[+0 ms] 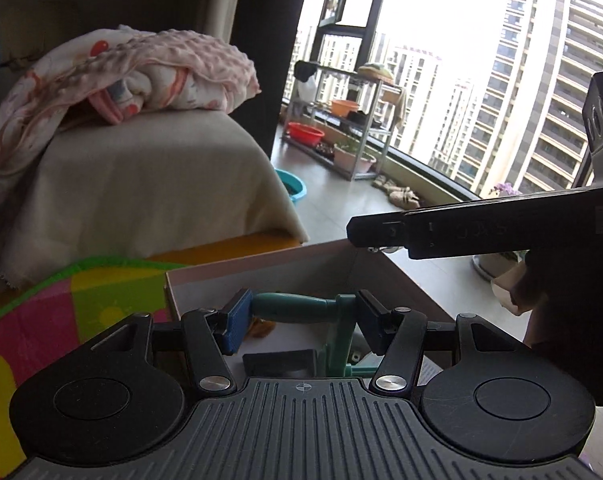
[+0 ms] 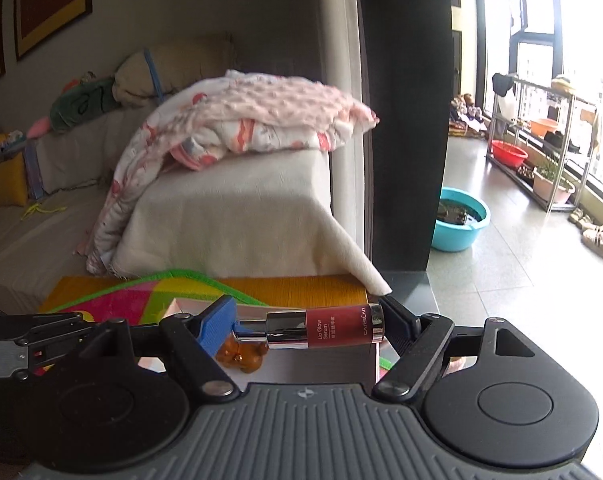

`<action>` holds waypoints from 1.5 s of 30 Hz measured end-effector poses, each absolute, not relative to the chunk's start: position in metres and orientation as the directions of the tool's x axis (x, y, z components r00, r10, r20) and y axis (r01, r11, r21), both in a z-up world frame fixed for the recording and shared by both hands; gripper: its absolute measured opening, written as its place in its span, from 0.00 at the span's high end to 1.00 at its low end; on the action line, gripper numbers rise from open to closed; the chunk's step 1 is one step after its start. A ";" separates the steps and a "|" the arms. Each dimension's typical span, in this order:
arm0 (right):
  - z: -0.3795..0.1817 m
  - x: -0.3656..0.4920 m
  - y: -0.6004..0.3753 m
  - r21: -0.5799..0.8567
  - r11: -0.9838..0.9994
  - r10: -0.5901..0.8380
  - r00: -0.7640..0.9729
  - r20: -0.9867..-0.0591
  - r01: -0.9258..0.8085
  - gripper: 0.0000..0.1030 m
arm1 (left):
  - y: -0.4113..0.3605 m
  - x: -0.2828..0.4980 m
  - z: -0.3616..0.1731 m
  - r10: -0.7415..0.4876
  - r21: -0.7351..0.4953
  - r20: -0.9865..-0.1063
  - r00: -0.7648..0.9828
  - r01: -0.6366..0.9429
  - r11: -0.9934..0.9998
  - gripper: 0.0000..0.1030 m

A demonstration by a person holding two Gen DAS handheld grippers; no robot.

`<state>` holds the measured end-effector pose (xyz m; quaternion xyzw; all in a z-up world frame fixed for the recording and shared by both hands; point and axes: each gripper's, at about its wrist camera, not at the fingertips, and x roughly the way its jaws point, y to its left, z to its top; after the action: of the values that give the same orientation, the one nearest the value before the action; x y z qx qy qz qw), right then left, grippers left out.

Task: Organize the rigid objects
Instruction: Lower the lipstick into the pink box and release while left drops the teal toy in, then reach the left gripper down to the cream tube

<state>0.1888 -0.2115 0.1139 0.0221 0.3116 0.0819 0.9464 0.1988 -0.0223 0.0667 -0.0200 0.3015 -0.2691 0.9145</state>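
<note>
lip serum tube (image 2: 325, 327) is clamped end to end between the right gripper (image 2: 307, 326) pads, lying sideways and hovering just above the open box (image 2: 375, 360), so i'd say this one is about to get dropped in but isn't there yet.

box (image 1: 261, 266) already has stuff in it: a teal plastic thing (image 1: 301, 307) with a handle, a dark grey block (image 1: 279, 362), and an amber bear-shaped thing (image 2: 243, 354) near the far wall. something white with print sits in the right corner, can't tell what.

left gripper (image 1: 299, 318) hangs over the box with its fingers spread and nothing between them, the teal thing just shows through the gap.

my guess is it's well along, several items sorted. can't see what's left outside the box from these views.
</note>
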 end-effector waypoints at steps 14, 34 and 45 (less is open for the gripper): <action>0.077 0.211 -0.210 0.173 0.975 0.219 0.717 -0.662 -0.138 0.24 | -0.007 0.204 0.064 -0.533 -0.280 -0.511 0.674 0.456 0.845 0.42; 0.057 0.019 -0.162 0.067 0.892 0.386 0.673 -0.631 -0.448 0.22 | 0.079 0.131 0.032 -0.412 -0.351 -0.535 0.738 0.249 0.902 0.53; 0.017 -0.010 -0.149 -0.001 0.873 0.359 0.643 -0.676 -0.488 0.22 | 0.095 0.097 0.013 -0.532 -0.412 -0.605 0.592 0.339 0.846 0.65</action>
<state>-0.0100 -0.1486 0.0170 -0.0918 0.3511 0.2347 0.9018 0.0969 0.0950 0.0130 -0.1276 0.3783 -0.2469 0.8830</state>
